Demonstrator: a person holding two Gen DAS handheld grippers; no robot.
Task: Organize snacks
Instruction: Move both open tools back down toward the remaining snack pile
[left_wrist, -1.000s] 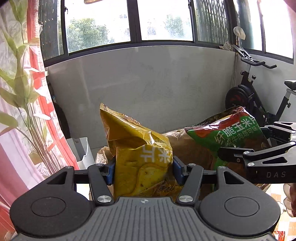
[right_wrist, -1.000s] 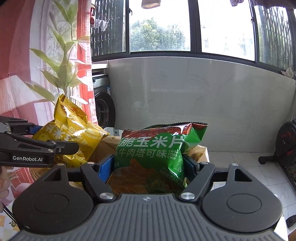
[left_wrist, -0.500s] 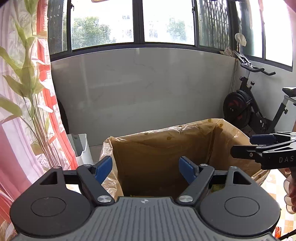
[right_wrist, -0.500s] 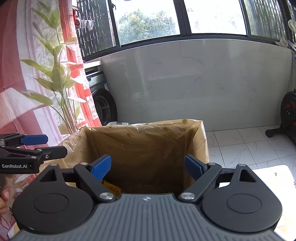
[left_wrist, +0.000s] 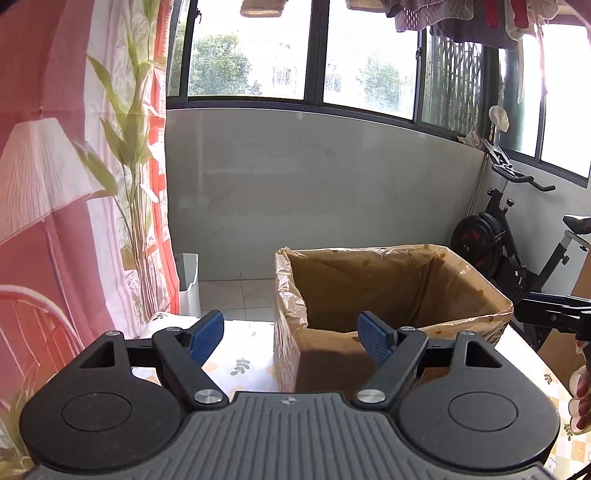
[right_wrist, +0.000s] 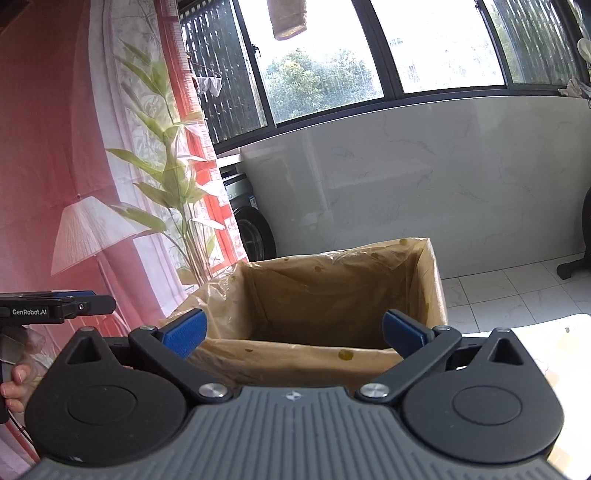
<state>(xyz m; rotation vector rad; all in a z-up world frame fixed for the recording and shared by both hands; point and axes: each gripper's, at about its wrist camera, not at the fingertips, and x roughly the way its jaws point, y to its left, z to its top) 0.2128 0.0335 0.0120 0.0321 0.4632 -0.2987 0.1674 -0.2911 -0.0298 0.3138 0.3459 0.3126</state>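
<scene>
On the table (left_wrist: 255, 354), lined box (right_wrist: 325, 295); before it, both grippers' jaws apart, empty.

Both snack bags are gone from the jaws now. The left gripper (left_wrist: 291, 338) and right gripper (right_wrist: 293, 330) stand empty, the right one's jaws just spread wider. Both have backed away from the lined box (left_wrist: 391, 280), the left one off to its side.
</scene>
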